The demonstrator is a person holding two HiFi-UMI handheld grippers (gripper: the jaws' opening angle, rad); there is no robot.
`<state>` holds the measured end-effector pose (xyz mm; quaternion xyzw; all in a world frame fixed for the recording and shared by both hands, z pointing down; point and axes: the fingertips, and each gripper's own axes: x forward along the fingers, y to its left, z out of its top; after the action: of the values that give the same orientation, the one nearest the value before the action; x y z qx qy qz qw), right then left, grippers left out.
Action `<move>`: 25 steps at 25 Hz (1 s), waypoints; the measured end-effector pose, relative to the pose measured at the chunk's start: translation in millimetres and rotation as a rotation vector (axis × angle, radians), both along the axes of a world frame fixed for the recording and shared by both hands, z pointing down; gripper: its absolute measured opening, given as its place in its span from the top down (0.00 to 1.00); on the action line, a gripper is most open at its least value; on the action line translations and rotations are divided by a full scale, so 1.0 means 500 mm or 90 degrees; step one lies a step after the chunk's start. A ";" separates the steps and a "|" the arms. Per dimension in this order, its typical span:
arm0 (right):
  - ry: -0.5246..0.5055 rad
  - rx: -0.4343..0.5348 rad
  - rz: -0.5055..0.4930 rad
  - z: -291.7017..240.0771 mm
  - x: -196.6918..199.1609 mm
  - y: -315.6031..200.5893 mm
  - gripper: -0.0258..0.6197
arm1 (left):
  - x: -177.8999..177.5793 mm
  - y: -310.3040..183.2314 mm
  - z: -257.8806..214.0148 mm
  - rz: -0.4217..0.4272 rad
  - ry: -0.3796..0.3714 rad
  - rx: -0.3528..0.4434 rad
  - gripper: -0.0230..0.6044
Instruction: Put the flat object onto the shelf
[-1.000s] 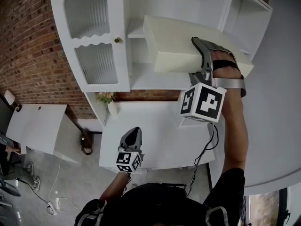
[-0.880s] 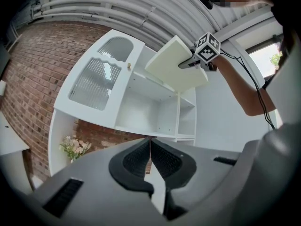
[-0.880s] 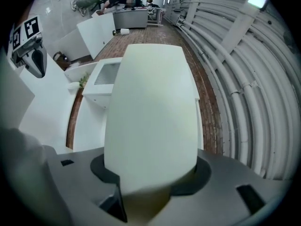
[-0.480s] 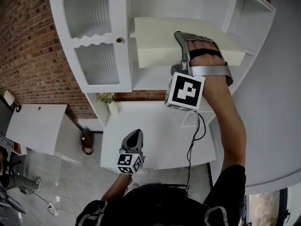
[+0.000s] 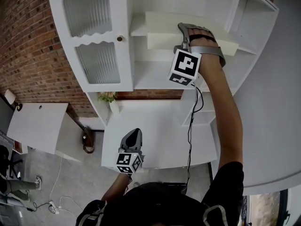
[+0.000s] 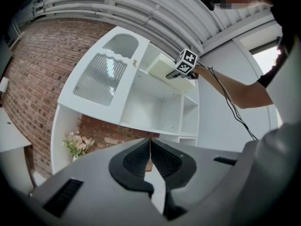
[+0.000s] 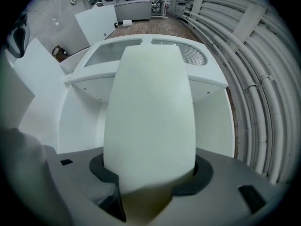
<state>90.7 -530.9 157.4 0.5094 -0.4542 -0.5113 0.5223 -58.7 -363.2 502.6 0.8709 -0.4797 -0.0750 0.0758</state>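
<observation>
The flat object is a cream slab (image 5: 162, 33) that lies level on the upper shelf (image 5: 138, 32) of the white cabinet's open bay. My right gripper (image 5: 194, 32) reaches up into that bay. Its jaws are opening, with the slab's (image 7: 150, 107) near end still filling the gap between them and touching both pads. The left gripper view shows the slab (image 6: 161, 66) up in the bay from below. My left gripper (image 5: 133, 135) hangs low over the desk, shut and empty, pads together (image 6: 150, 149).
A ribbed-glass cabinet door (image 5: 96, 36) stands closed left of the bay. Below the slab is a bare lower shelf (image 5: 150, 76). A narrow side compartment (image 5: 249, 22) is at the right. A flower vase (image 5: 109, 101) stands at the back left of the white desk (image 5: 155, 135).
My right gripper has carried the slab up and deeper into the cabinet, levelling it onto the upper shelf. The left gripper has stayed put.
</observation>
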 end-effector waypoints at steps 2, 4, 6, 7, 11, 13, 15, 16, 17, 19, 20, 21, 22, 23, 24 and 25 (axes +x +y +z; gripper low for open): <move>-0.016 -0.018 -0.015 0.005 -0.003 -0.019 0.49 | -0.002 -0.002 -0.001 -0.003 0.001 0.000 0.94; -0.032 -0.048 -0.024 0.013 -0.006 -0.036 0.48 | 0.000 -0.004 0.000 -0.004 0.000 -0.001 0.94; -0.041 -0.077 -0.025 0.021 -0.005 -0.053 0.45 | 0.003 -0.004 0.002 -0.004 -0.001 -0.001 0.94; -0.041 -0.087 -0.025 0.025 -0.004 -0.063 0.44 | 0.004 -0.004 0.002 -0.005 -0.002 -0.001 0.94; -0.032 -0.106 -0.017 0.037 0.004 -0.116 0.39 | 0.008 -0.007 0.006 -0.007 -0.003 -0.006 0.94; -0.027 -0.110 -0.015 0.040 0.006 -0.144 0.38 | 0.008 -0.010 0.010 -0.010 -0.005 -0.009 0.94; -0.022 -0.110 -0.014 0.041 0.008 -0.169 0.37 | 0.007 -0.012 0.015 -0.014 -0.005 -0.013 0.94; -0.017 -0.109 -0.012 0.041 0.009 -0.179 0.37 | 0.006 -0.013 0.017 -0.016 -0.005 -0.015 0.94; -0.014 -0.110 -0.011 0.042 0.010 -0.188 0.37 | 0.004 -0.014 0.021 -0.018 -0.006 -0.017 0.94; -0.015 -0.118 -0.005 0.045 0.011 -0.202 0.35 | 0.000 -0.017 0.028 -0.022 -0.009 -0.023 0.94; -0.016 -0.121 -0.002 0.047 0.012 -0.209 0.35 | -0.002 -0.018 0.032 -0.023 -0.011 -0.026 0.94; -0.016 -0.120 0.001 0.047 0.012 -0.220 0.34 | -0.002 -0.019 0.035 -0.024 -0.011 -0.029 0.94; -0.014 -0.114 0.002 0.046 0.013 -0.232 0.34 | -0.002 -0.020 0.038 -0.026 -0.010 -0.030 0.94; -0.012 -0.109 0.003 0.046 0.013 -0.243 0.33 | -0.003 -0.019 0.039 -0.029 -0.008 -0.032 0.94; -0.011 -0.107 0.004 0.046 0.013 -0.250 0.33 | -0.006 -0.018 0.039 -0.032 -0.007 -0.032 0.94; -0.011 -0.110 0.005 0.047 0.014 -0.253 0.33 | -0.009 -0.017 0.038 -0.035 -0.006 -0.033 0.94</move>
<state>97.7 -657.6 180.9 0.4688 -0.4991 -0.4637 0.5623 -63.3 -371.8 521.8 0.8555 -0.5056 -0.0605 0.0941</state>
